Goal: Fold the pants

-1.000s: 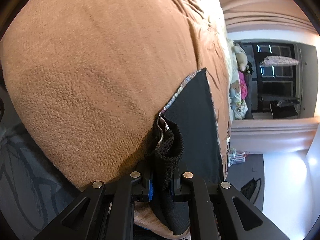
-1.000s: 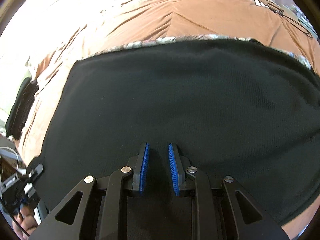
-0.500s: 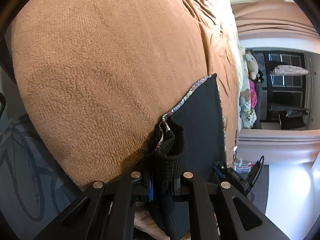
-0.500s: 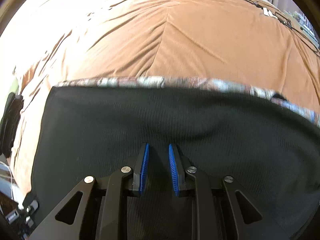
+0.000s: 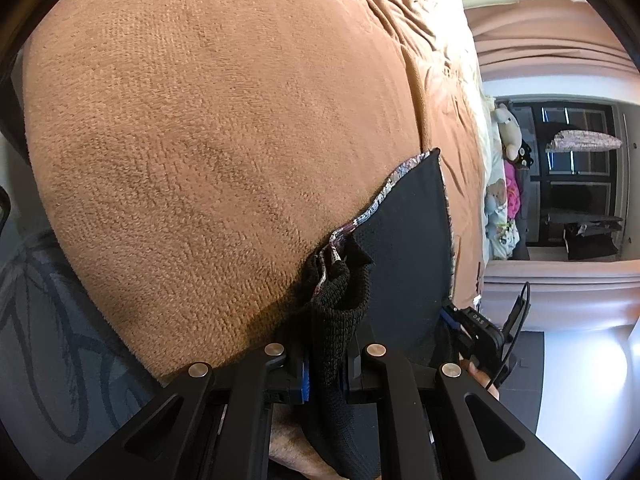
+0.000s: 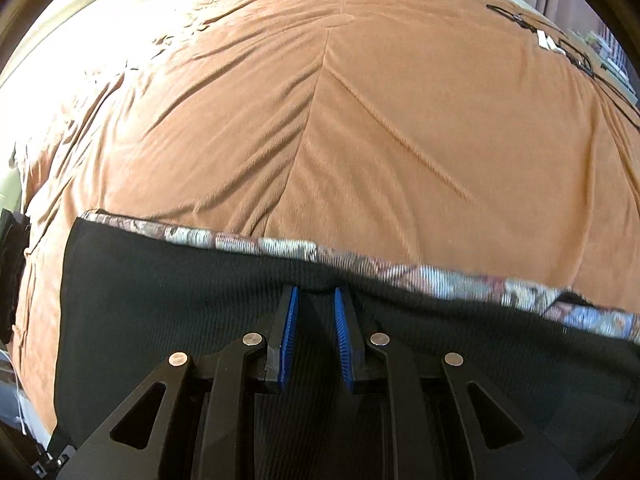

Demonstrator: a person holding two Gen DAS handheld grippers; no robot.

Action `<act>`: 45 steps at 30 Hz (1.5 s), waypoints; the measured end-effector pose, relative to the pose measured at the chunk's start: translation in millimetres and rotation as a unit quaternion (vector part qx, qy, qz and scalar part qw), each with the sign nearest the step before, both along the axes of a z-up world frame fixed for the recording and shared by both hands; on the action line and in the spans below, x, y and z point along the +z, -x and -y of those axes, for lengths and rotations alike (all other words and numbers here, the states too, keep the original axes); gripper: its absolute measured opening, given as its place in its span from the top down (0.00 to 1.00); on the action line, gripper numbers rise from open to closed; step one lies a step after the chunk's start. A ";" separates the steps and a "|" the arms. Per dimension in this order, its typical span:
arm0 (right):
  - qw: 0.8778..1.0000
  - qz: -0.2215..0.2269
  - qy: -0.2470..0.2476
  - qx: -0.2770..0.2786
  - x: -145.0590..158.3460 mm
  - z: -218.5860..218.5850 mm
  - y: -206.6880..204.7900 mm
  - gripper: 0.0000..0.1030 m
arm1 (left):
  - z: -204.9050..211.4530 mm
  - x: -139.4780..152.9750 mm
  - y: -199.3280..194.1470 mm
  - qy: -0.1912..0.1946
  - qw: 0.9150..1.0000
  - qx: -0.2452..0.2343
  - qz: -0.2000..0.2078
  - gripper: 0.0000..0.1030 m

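1. Bedroom setting: a rust-brown fleece blanket [image 6: 320, 120] covers the bed and fills both views, creased toward 12 o'clock in the right wrist view. A dark glass-fronted cabinet [image 5: 576, 176] and a row of soft toys [image 5: 506, 184] sit at 3 o'clock in the left wrist view, with grey patterned floor at 8 o'clock.

2. On the blanket lie the black knit pants [image 6: 200, 300], spread flat across the lower half of the right wrist view. A patterned edging strip [image 6: 280, 246] runs along their far edge.

3. Left gripper [image 5: 326, 364]: clamped on a bunched corner of the pants, with black ribbed fabric wedged between its jaws and hanging below them at 6 o'clock. The flat panel stretches away toward 2 o'clock.

4. Right gripper [image 6: 314, 336]: jaws parted, with a clear gap between the blue pads [image 6: 289, 332]. It sits over the black fabric, tips close to the patterned edge, holding nothing that I can see.

5. Judged step: the right side probably needs a hold on that far edge before the fold can be carried over.

6. Risks:
   - Closing too shallow could catch only the top layer, so the layers separate when lifted.
   - Closing too deep could pinch the blanket as well and drag it along.
   - Pulling with the left side alone would skew the panel and give a crooked fold.
   - The bunched corner may slip out if tension rises.
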State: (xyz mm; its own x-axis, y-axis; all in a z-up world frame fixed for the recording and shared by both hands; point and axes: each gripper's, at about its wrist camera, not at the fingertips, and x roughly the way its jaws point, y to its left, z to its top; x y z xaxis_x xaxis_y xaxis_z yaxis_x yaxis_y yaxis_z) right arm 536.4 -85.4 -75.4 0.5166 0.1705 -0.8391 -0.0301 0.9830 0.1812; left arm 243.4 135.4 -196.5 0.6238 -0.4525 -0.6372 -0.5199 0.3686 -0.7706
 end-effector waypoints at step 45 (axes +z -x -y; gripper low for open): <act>0.987 0.017 -0.161 0.013 -12.5 33.5 240.8 0.83 | 27.3 98.0 -26.1 -0.015 0.986 -0.082 0.144 0.91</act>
State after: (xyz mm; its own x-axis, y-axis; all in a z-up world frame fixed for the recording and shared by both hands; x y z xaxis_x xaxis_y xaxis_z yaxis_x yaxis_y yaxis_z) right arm 295.6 -118.9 -88.0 0.5355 0.4396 -0.7211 -0.0659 0.8730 0.4833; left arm 269.4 108.2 -98.4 0.7013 -0.5454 -0.4590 -0.2128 0.4543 -0.8650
